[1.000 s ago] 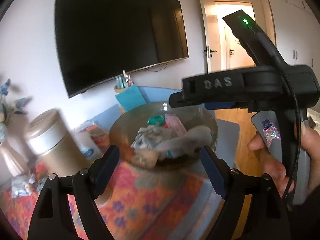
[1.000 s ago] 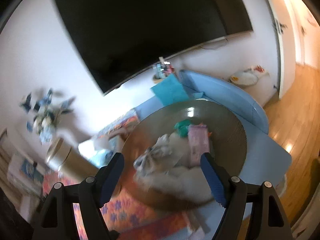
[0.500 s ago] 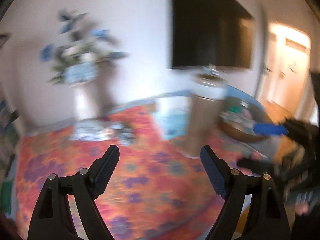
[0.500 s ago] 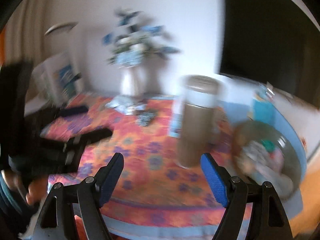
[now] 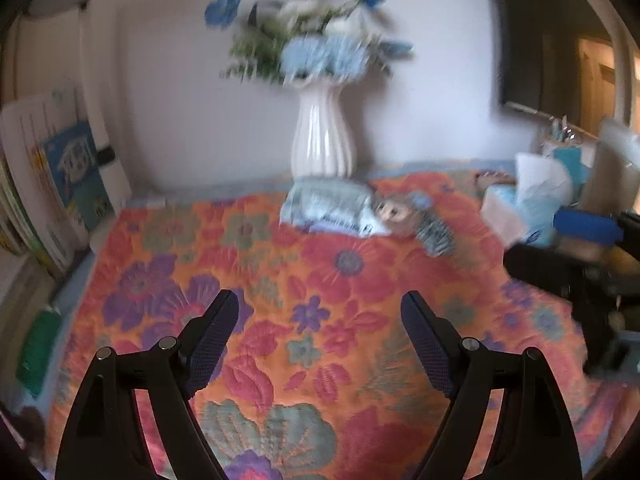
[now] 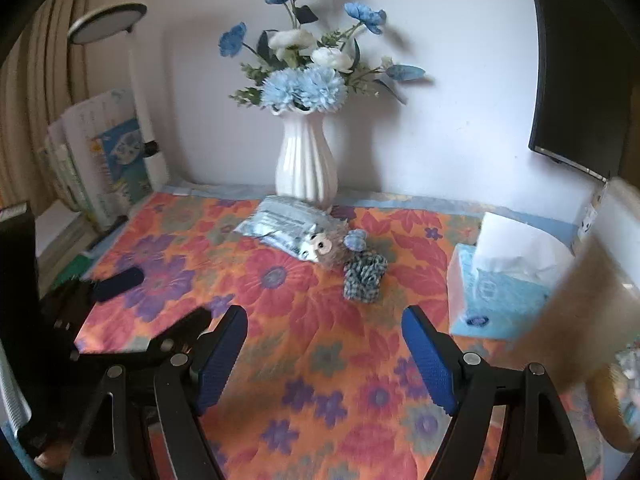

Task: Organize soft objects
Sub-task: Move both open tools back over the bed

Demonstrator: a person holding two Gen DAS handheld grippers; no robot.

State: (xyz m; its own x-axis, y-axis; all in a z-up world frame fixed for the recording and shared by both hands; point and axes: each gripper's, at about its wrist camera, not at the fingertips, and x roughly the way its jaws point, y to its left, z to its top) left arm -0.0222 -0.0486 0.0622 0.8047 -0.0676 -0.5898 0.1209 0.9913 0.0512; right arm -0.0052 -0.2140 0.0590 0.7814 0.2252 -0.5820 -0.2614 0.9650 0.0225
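A small plush animal with a blue bow lies on the floral cloth, next to a checked fabric scrap and a silver soft packet in front of the white vase. The same plush toy and packet show in the left wrist view. My right gripper is open and empty, hovering above the cloth well short of the toy. My left gripper is open and empty too; it also shows at the left of the right wrist view.
A white vase of blue flowers stands at the back by the wall. A tissue box sits at the right, a tan canister beside it. Books and a lamp stand at the left. A dark TV hangs at the right.
Both grippers swung left, away from the bowl of soft items, past the canister, and now face the vase, plush toy and packet. Both stayed open and empty.
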